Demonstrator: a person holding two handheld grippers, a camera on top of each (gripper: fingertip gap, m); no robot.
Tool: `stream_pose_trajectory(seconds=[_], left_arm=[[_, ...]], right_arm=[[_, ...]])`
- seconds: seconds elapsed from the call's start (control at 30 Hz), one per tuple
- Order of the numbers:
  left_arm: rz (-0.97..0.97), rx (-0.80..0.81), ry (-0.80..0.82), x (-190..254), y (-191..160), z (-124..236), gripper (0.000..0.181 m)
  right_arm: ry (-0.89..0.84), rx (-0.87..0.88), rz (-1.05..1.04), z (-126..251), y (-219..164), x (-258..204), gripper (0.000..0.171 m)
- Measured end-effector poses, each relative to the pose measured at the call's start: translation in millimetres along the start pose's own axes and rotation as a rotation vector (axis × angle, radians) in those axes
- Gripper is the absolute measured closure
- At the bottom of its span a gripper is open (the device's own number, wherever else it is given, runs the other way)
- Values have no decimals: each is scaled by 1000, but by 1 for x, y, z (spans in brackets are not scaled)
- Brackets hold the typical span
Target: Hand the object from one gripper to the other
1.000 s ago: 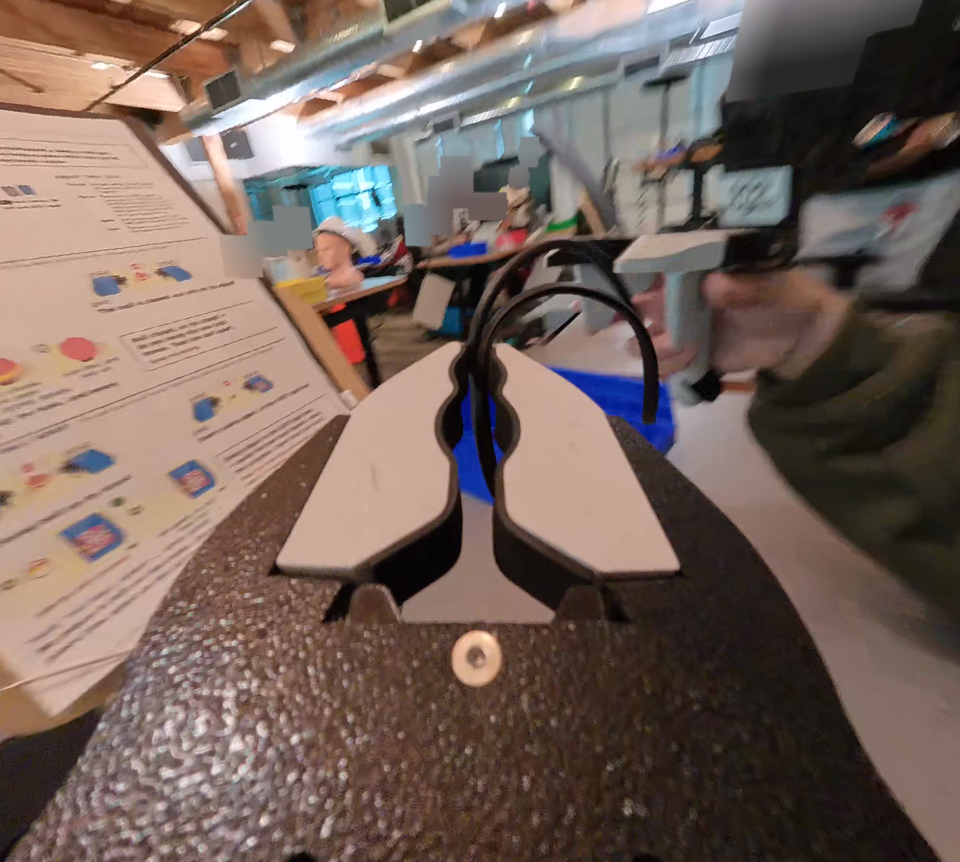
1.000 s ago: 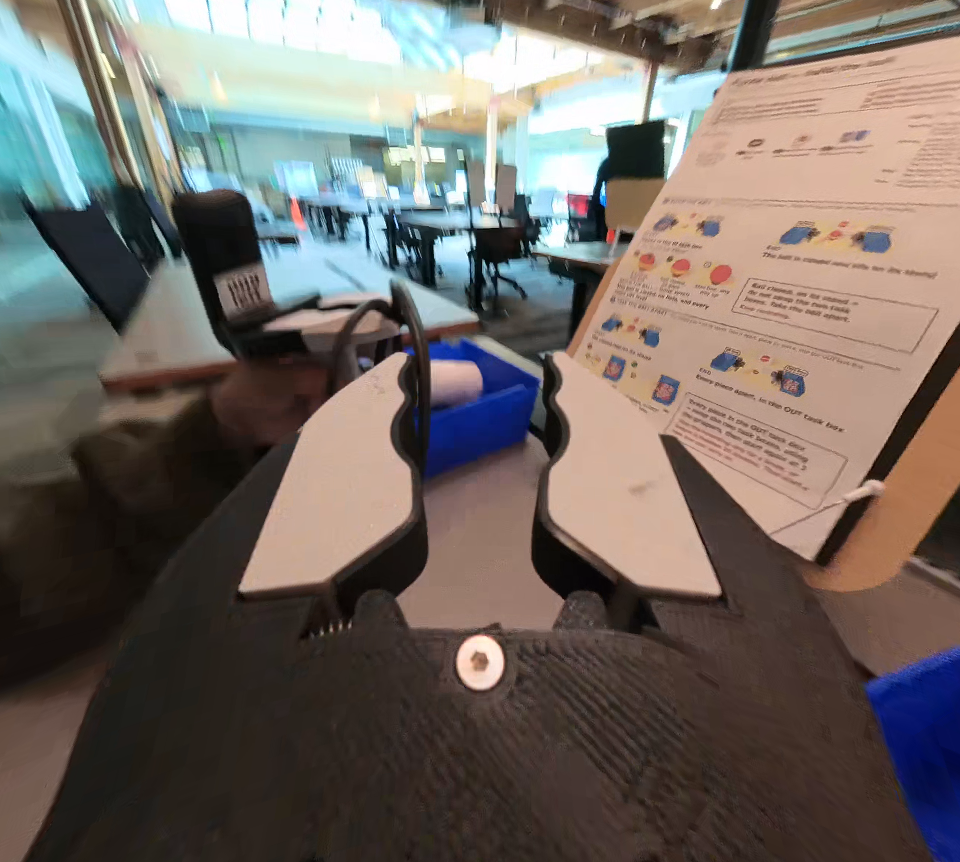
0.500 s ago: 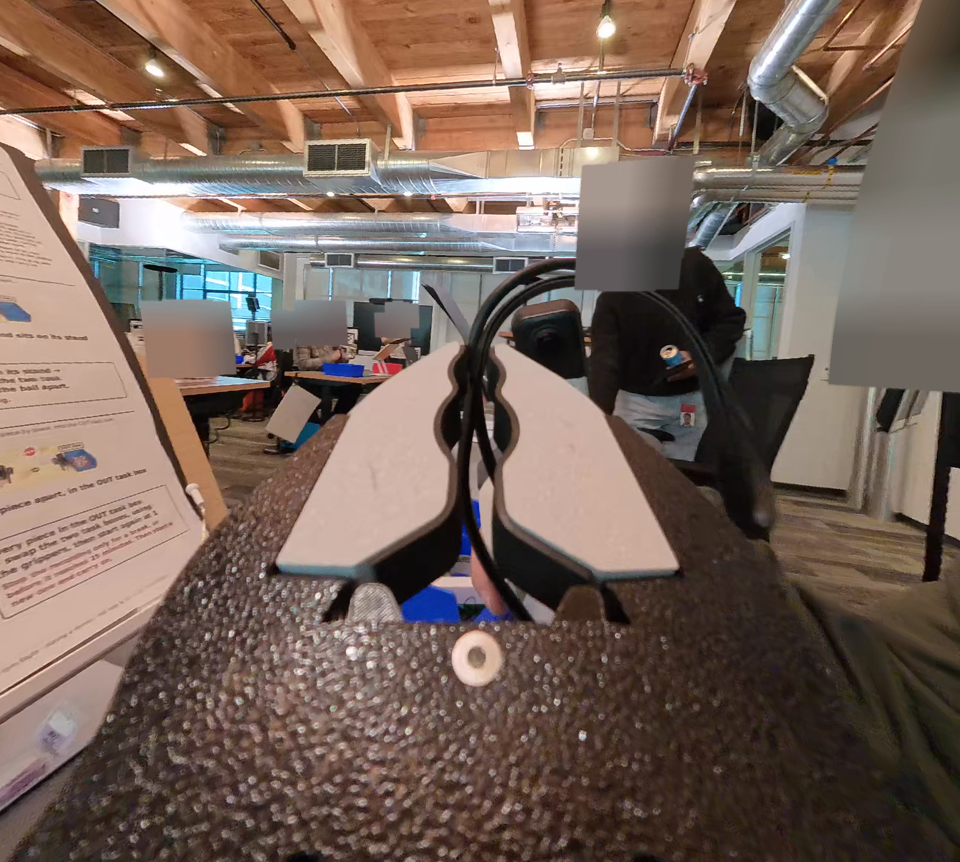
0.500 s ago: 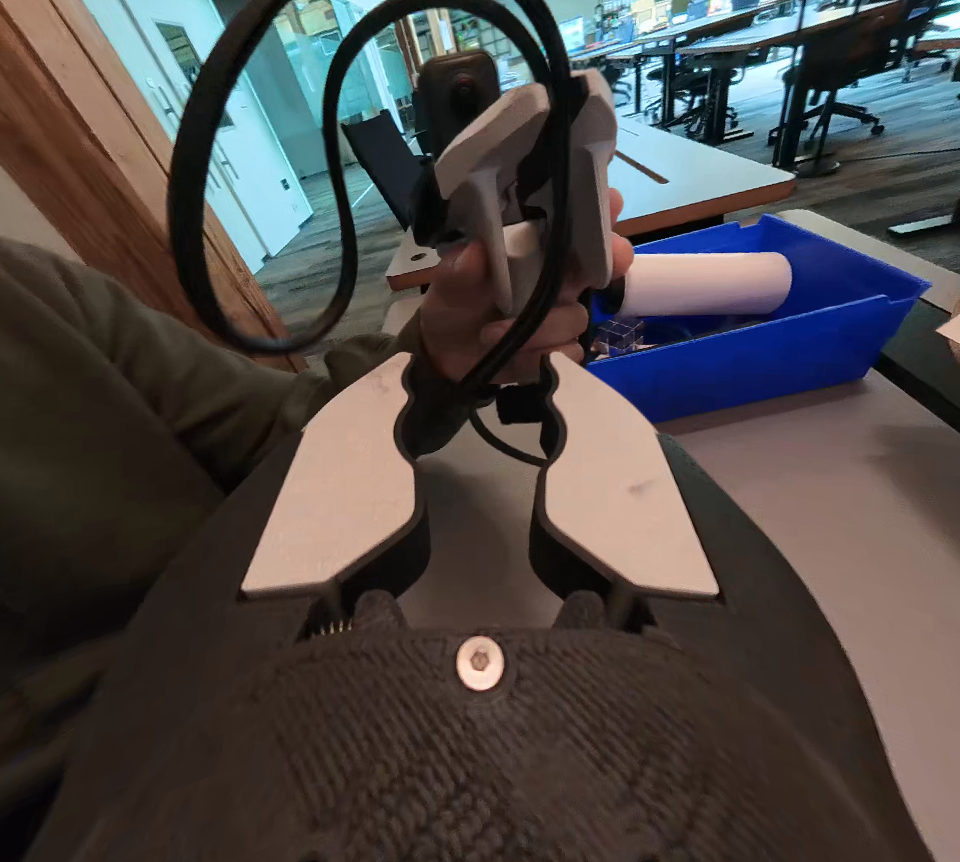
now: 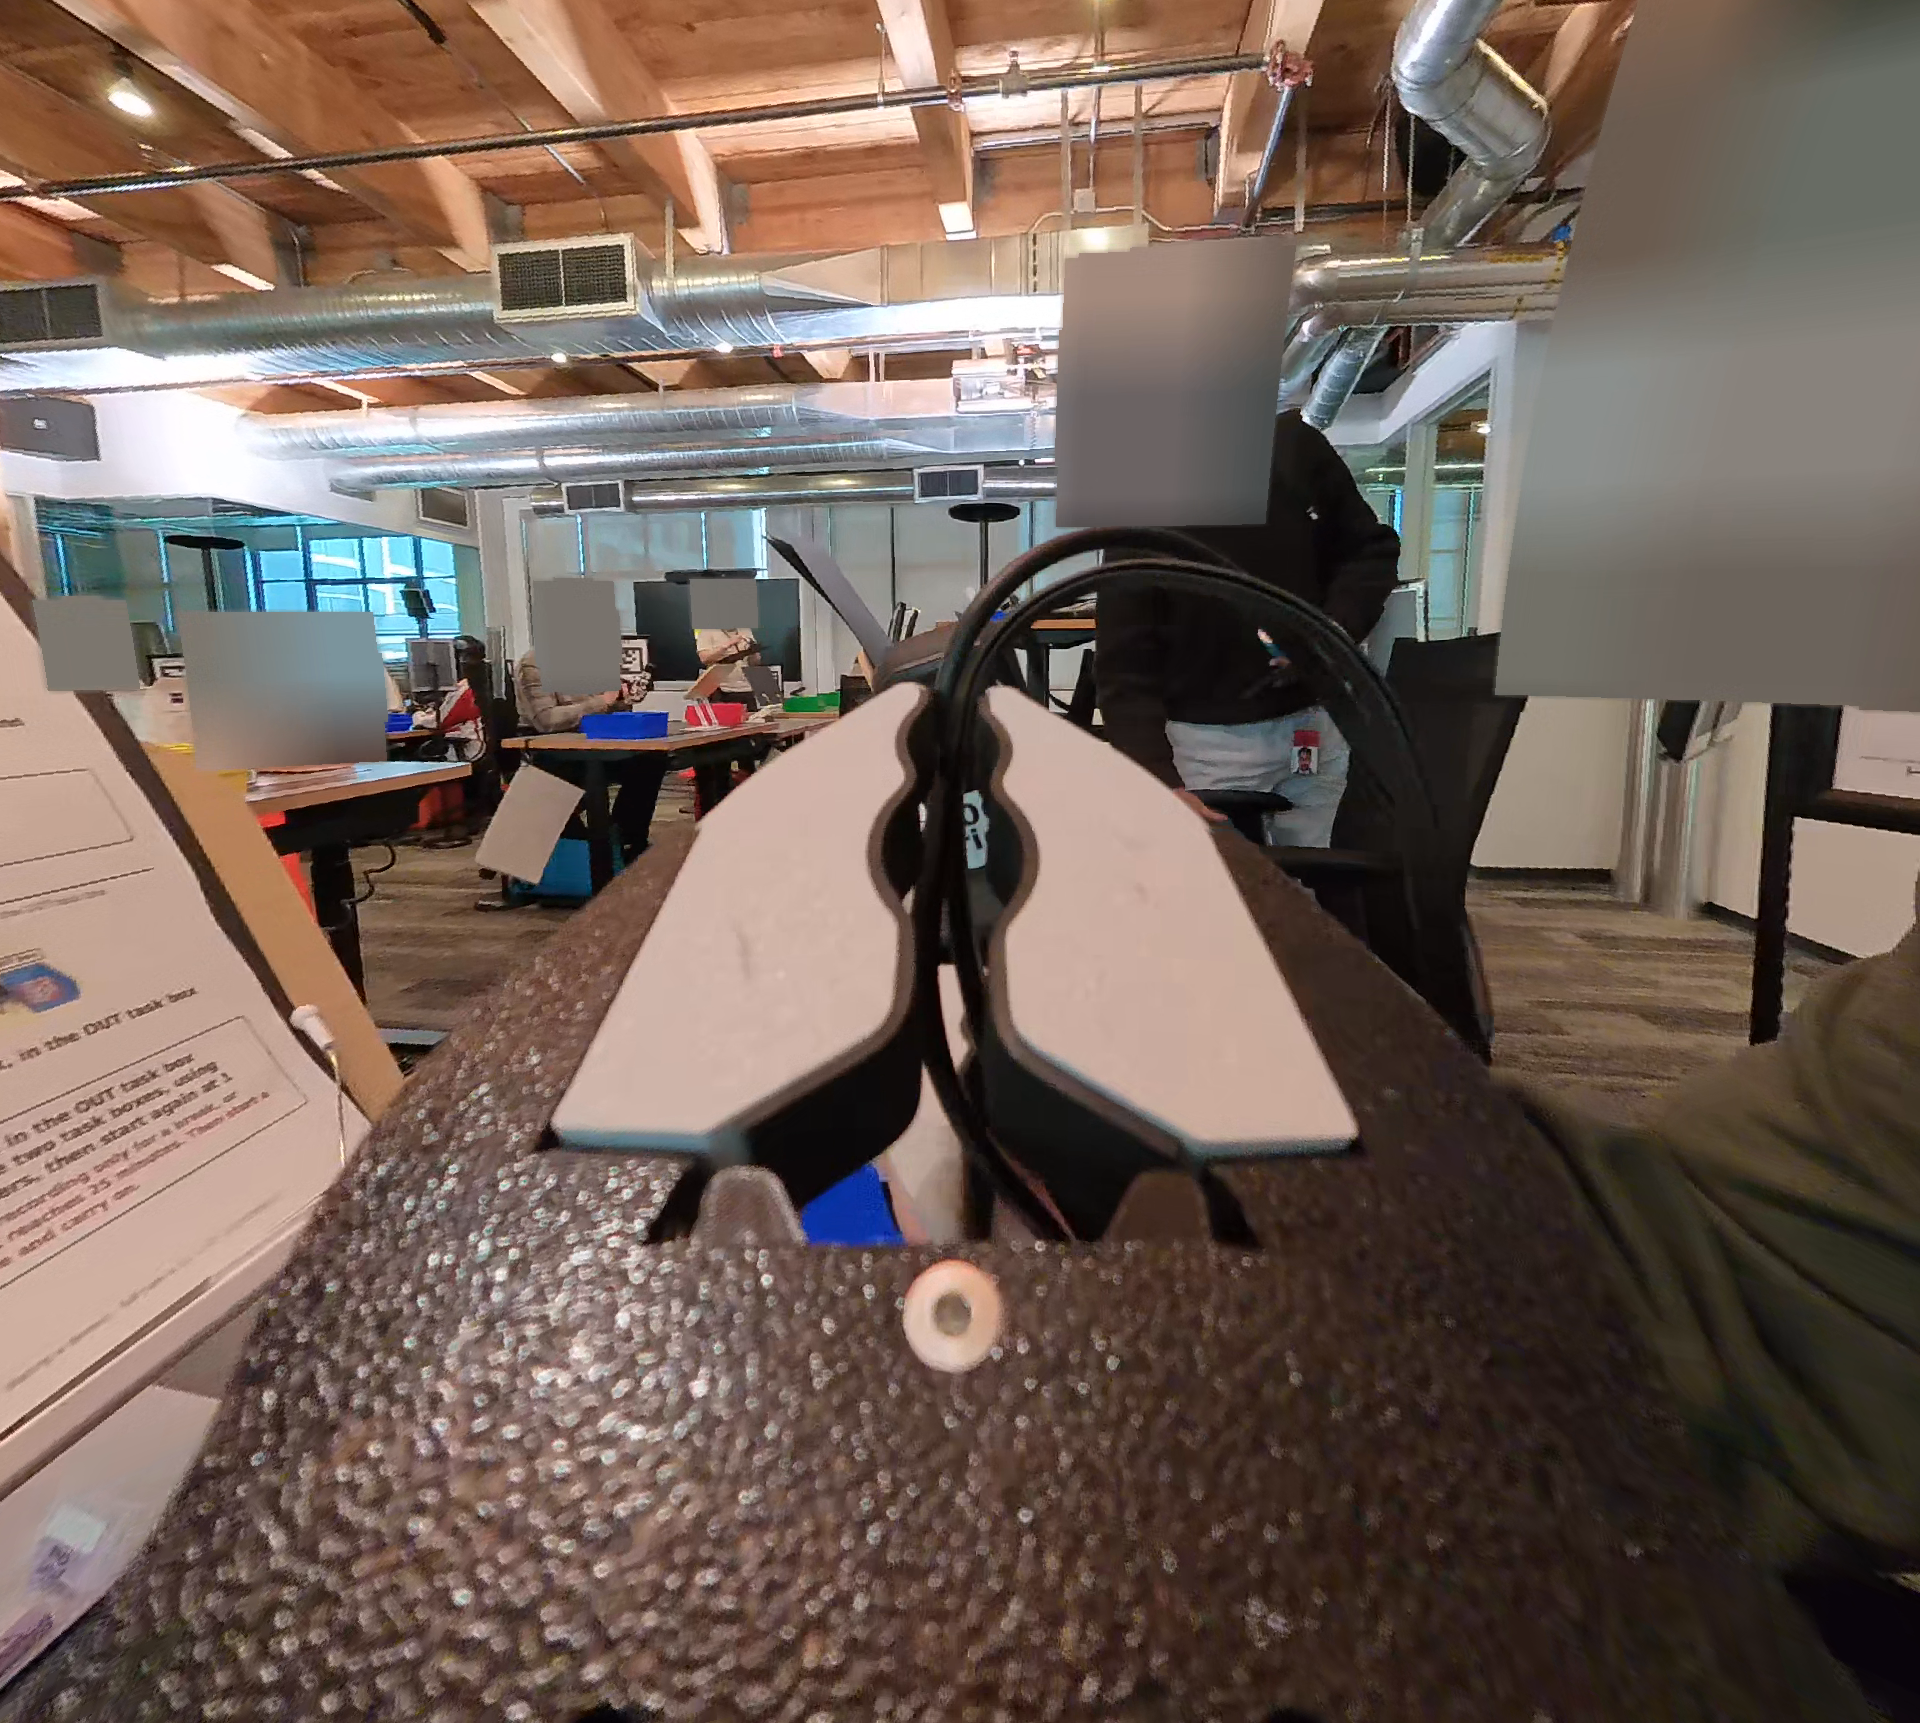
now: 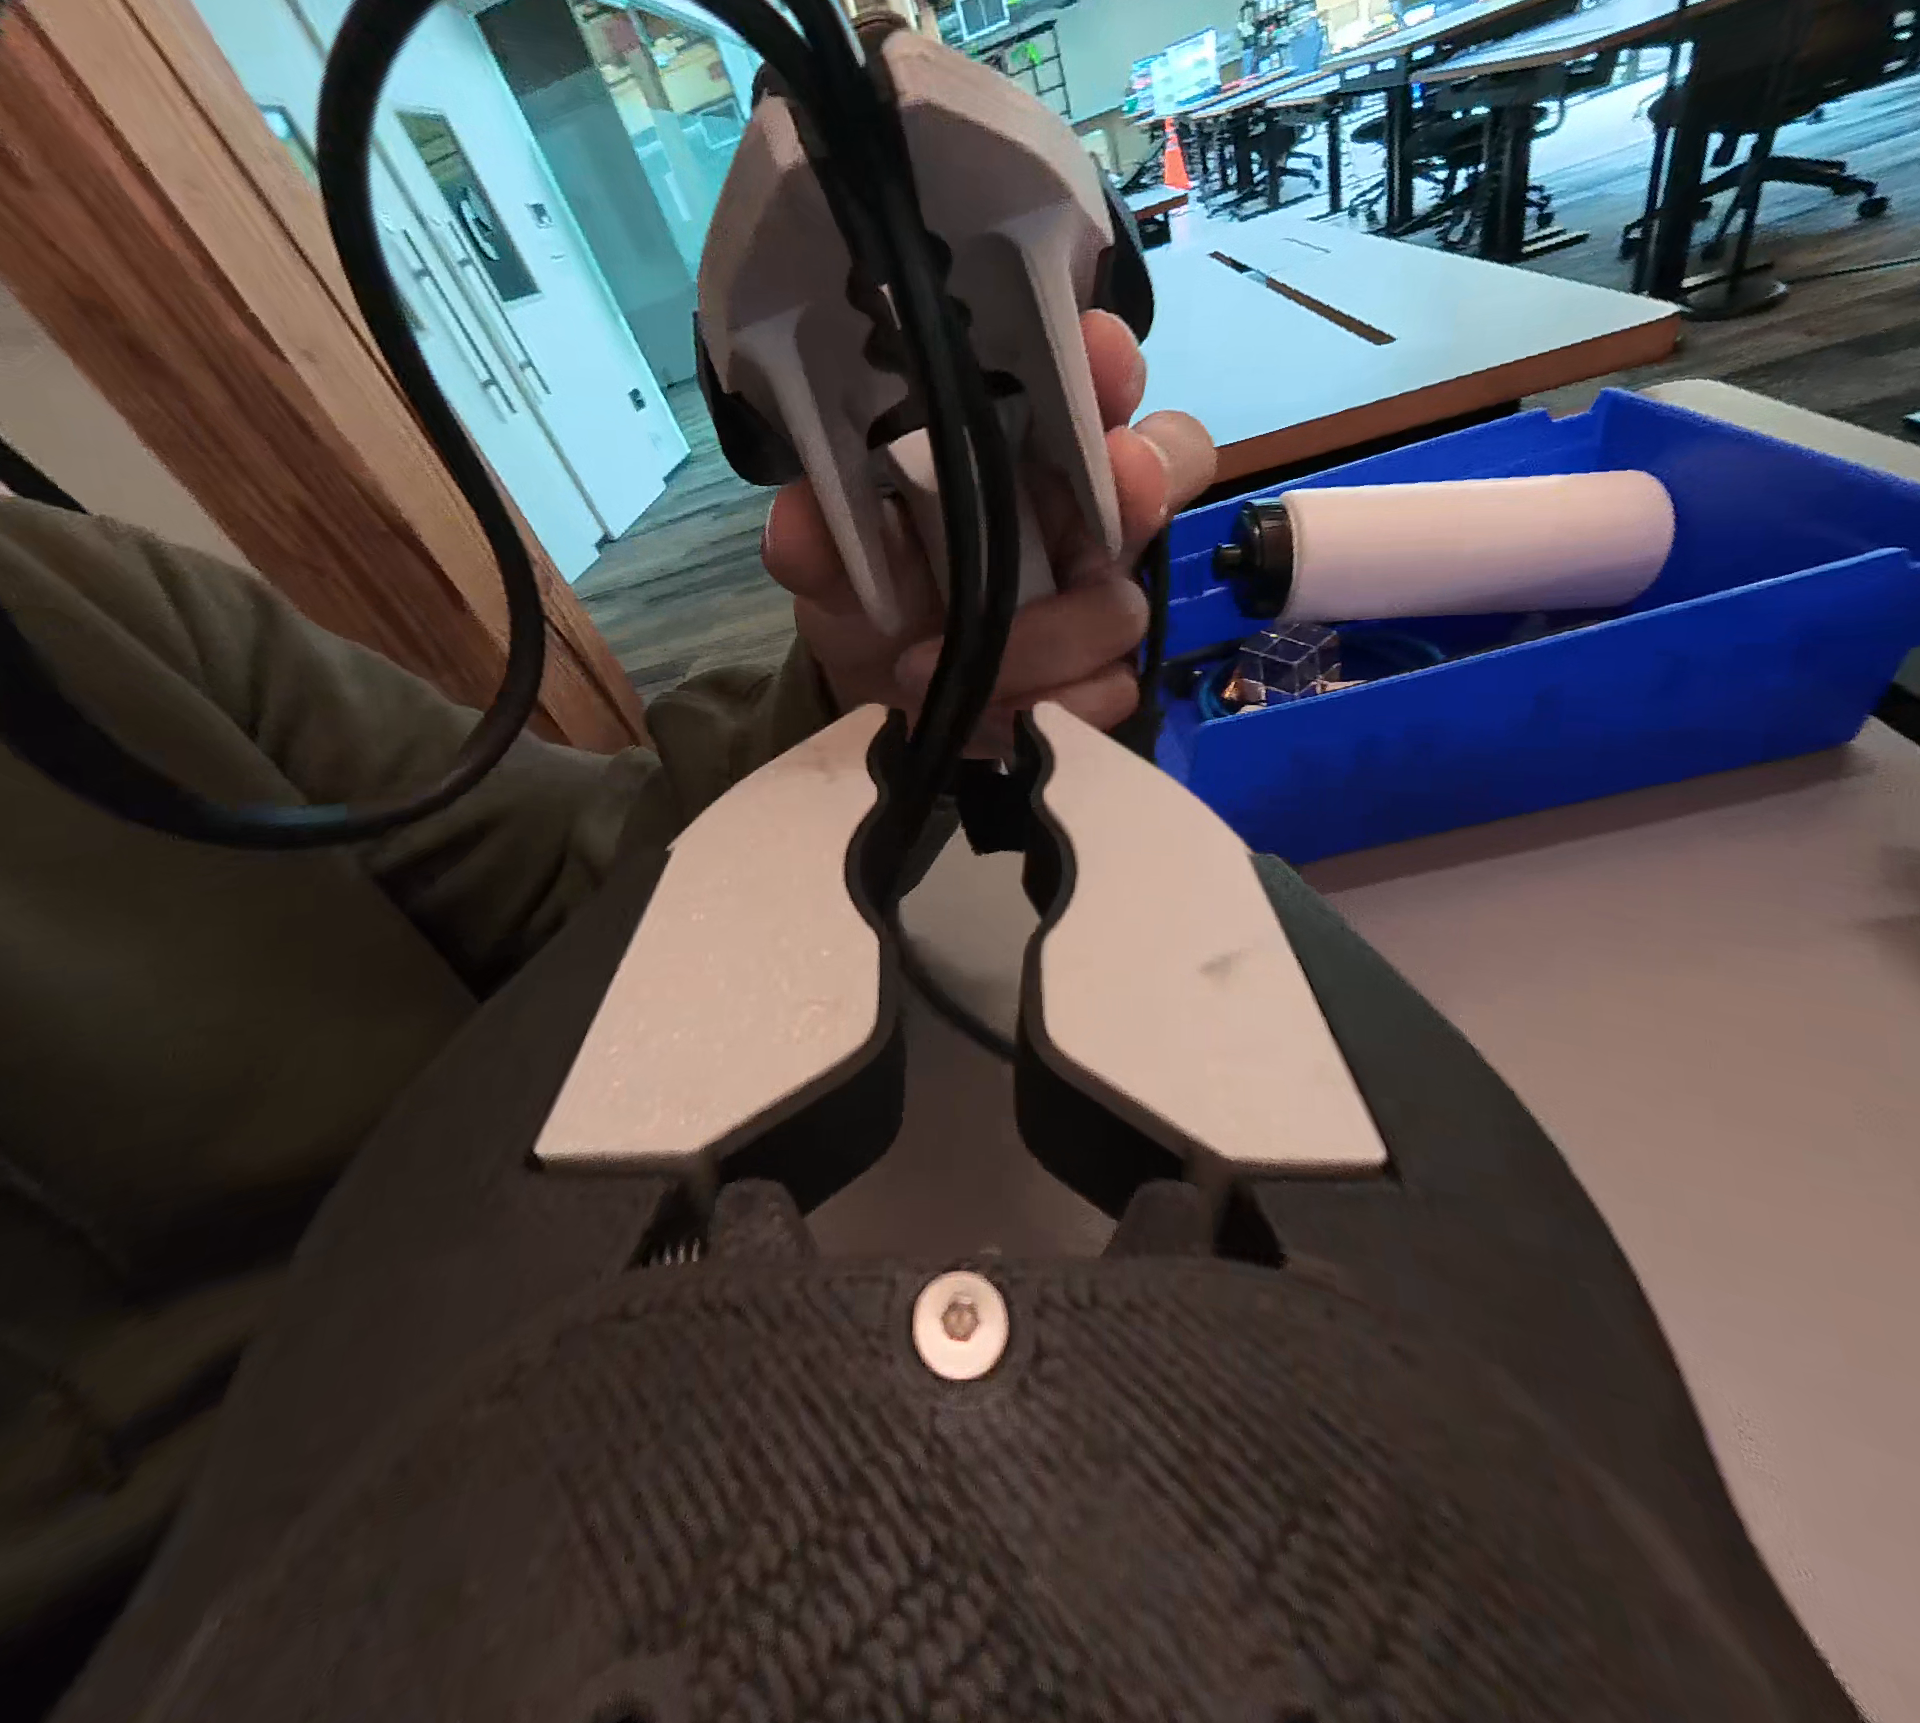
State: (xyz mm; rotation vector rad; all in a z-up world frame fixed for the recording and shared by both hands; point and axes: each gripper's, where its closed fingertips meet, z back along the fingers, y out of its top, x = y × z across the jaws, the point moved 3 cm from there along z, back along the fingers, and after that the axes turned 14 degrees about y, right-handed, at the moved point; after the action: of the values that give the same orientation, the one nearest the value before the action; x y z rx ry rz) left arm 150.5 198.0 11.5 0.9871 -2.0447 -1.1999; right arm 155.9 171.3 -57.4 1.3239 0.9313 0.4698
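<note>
A black looped cable (image 6: 961,551) is pinched between the fingers of my left gripper (image 5: 956,707), which is shut on it. One loop arcs up and to the right (image 5: 1351,686). In the right wrist view the left gripper (image 6: 904,239) faces me, held by a hand (image 6: 1132,468), with the cable's big loops hanging out to the left. My right gripper (image 6: 956,728) sits just below the left one. Its jaws are partly closed with the cable strands running down between them. The strands lie against the left finger, and a gap shows on the right side.
A blue bin (image 6: 1558,738) stands on the grey table (image 6: 1610,998) to the right, holding a white roll (image 6: 1455,551) and small items. An instruction board (image 5: 125,1050) leans at the left. A person's olive sleeve (image 6: 260,842) fills the left side. Another person stands behind. The grippers' ends are close to 9 centimeters from one another.
The left gripper swung up from the table to face the right one with the cable. The right gripper has moved in under it and its jaws have narrowed around the strands.
</note>
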Motion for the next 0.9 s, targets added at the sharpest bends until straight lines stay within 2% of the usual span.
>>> stream_pose_trajectory(seconds=[0.03, 0.2, 0.3, 0.37, 0.5, 0.6, 0.73, 0.83, 0.9], left_arm=[[3, 0, 0, 0, 0, 0, 175], [51, 33, -29, 1, 5, 2, 175], [50, 29, -30, 1, 4, 2, 175], [48, 31, -36, 3, 4, 1, 175], [31, 34, -42, 4, 5, 2, 175], [-27, 13, -26, 0, 5, 6, 174], [-148, -73, -16, -3, 1, 14, 168], [-230, -219, -19, -5, -13, 19, 162], [-245, -381, 71, -20, -27, 24, 158]], right_arm=[[12, -3, 3, 0, -1, -1, 156], [86, 20, -19, -3, 0, -7, 155], [92, 0, -28, -7, -4, -5, 155], [87, -13, -10, -10, -5, -4, 164], [52, -51, 70, -13, -4, -1, 165], [-165, -132, 156, -1, -3, 18, 165], [-581, -230, 433, 41, 18, 34, 166], [-811, -286, 743, 68, 41, 24, 165], [-967, -354, 926, 83, 53, 17, 165]])
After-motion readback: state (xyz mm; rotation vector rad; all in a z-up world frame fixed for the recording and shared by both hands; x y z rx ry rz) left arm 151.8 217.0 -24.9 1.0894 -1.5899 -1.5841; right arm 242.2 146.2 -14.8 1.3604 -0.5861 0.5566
